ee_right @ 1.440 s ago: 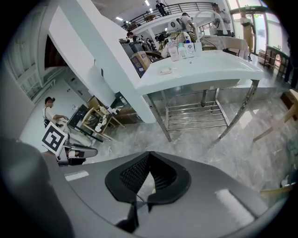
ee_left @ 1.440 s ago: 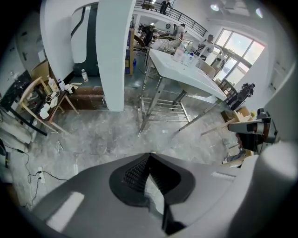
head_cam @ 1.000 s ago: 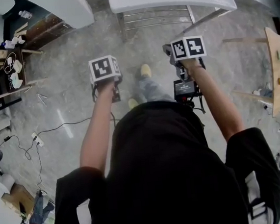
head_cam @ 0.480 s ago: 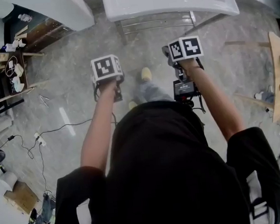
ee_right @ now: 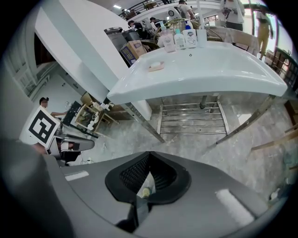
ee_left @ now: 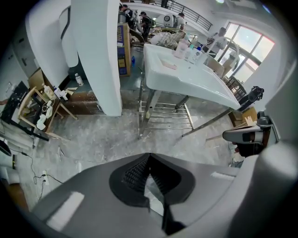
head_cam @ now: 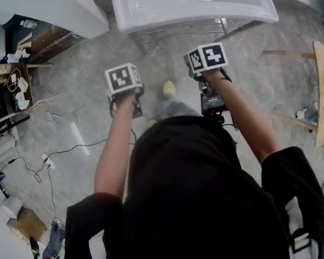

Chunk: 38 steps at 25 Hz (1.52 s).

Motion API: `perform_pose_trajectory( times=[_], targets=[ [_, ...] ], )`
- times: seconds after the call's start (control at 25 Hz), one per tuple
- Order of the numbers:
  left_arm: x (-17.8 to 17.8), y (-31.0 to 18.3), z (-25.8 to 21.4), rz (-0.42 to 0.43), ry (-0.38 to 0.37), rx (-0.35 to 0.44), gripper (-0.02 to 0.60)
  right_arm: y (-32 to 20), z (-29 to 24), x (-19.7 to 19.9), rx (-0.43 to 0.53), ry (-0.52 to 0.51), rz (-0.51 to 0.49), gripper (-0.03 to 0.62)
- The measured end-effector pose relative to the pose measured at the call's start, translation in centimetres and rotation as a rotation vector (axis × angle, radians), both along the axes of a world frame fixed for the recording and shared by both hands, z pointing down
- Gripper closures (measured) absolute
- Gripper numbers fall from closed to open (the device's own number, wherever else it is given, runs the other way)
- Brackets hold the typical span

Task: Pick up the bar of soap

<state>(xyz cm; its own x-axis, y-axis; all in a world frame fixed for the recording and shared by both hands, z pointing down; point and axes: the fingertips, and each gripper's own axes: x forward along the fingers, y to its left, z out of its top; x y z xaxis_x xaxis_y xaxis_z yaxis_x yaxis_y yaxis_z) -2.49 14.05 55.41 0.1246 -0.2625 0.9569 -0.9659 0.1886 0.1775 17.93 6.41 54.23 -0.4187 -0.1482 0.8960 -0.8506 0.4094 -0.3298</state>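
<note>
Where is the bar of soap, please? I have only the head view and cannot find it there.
Observer: The right gripper view shows the bar of soap lying on the sink, toward the left side in that view.
Operator: Thank you. Does anything stand near it?
Observer: Several bottles stand in a row at the sink's back edge, behind the soap and apart from it.
Operator: Are both grippers free to take it?
Observer: Yes. The left gripper and the right gripper each have their jaws together with nothing held.
</note>
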Motion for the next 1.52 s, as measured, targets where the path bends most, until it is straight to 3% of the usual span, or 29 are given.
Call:
perform_pose_trajectory(
  times=[1.52],
  targets=[
    [2.7,-6.9,-0.9,-0.023,-0.01,0.009,0.583,-7.5,-1.0,1.0,0.031,-0.018,-0.054,0.58]
  ],
)
